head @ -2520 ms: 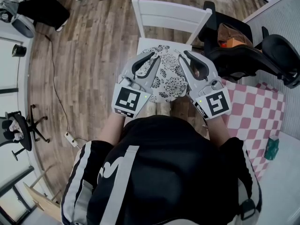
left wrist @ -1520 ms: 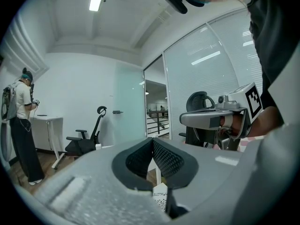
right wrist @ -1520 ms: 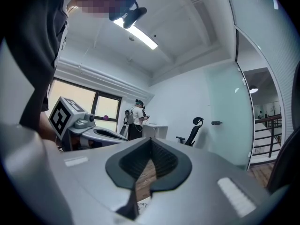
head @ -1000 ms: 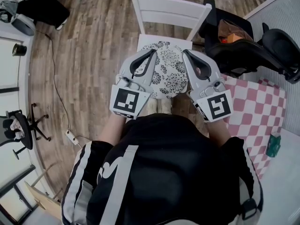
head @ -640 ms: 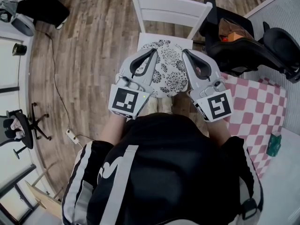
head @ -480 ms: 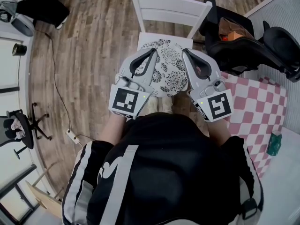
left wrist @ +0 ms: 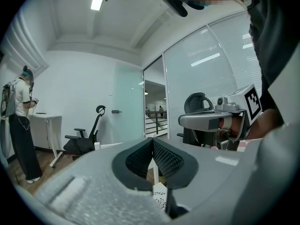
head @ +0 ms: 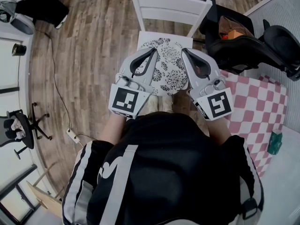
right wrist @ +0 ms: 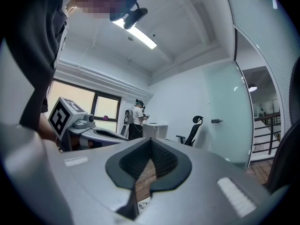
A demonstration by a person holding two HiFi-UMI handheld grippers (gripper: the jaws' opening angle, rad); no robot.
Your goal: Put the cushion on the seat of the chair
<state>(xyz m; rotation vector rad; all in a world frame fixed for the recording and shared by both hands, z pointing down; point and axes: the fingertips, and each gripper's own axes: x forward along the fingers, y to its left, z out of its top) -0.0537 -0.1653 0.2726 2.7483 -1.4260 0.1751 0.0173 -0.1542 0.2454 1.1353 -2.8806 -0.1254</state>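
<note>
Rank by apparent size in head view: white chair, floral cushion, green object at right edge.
Largest to smallest:
1. white chair
2. floral cushion, partly covered yet clearly smaller
3. green object, by far the smallest

The wooden floor (head: 93,55) bears a white chair (head: 171,6) and checked mat (head: 262,111).

We hold both grippers out ahead of the torso, side by side at about the same height, with a gap between them. The left gripper (head: 153,51) has its jaws fully together: the pads meet at the tips and nothing sits between them. The right gripper (head: 183,51) shows the same closed, empty condition. Both point away from the body, roughly level, and their tips angle slightly toward each other. The left marker cube (head: 125,101) and the right marker cube (head: 215,104) face upward at the rear. The left forearm (head: 110,125) and the right forearm (head: 220,128) extend forward.
</note>
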